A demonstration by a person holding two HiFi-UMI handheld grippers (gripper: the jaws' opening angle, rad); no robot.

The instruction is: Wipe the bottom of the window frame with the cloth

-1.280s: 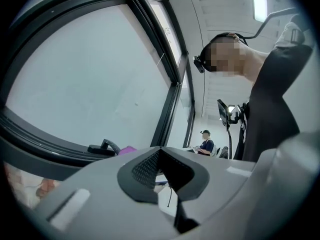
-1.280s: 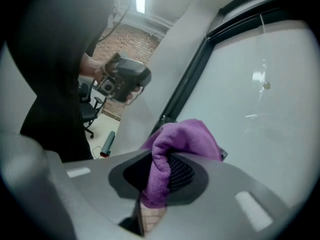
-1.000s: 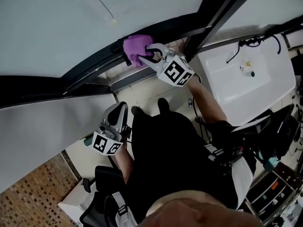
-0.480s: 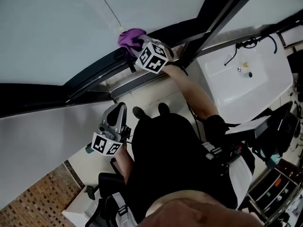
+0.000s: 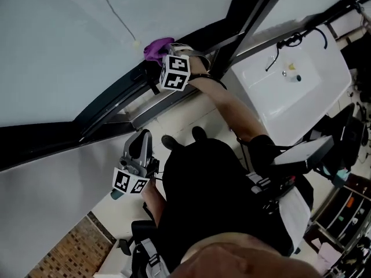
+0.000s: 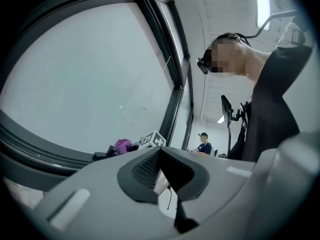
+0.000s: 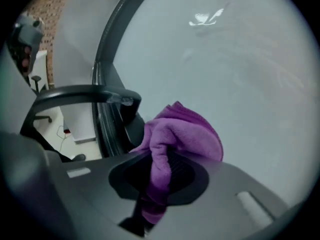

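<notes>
1. I'm clamping the right gripper (image 5: 164, 59) on the purple cloth (image 5: 155, 47). The jaws are closing on one fold, and the rest is bunching out past the tips.
2. I'm holding the cloth at the far edge of the bottom window frame (image 5: 110, 100), where it meets the glass (image 5: 64, 33). It's sitting just left of the dark upright post (image 5: 246, 19).
3. In the right gripper view, the cloth (image 7: 182, 134) is filling the gap in the right gripper (image 7: 160, 176), with glass right behind it.
4. I'm carrying the left gripper (image 5: 141, 146) low on the near left, by my leg and well apart from the frame.
5. In its own view, the left gripper (image 6: 160, 166) is showing its jaws together with nothing between them.
6. That view is also catching the cloth (image 6: 121, 145) far along the frame.
7. A white sink (image 5: 301, 106) is sitting on the right, well apart from the cloth.
</notes>
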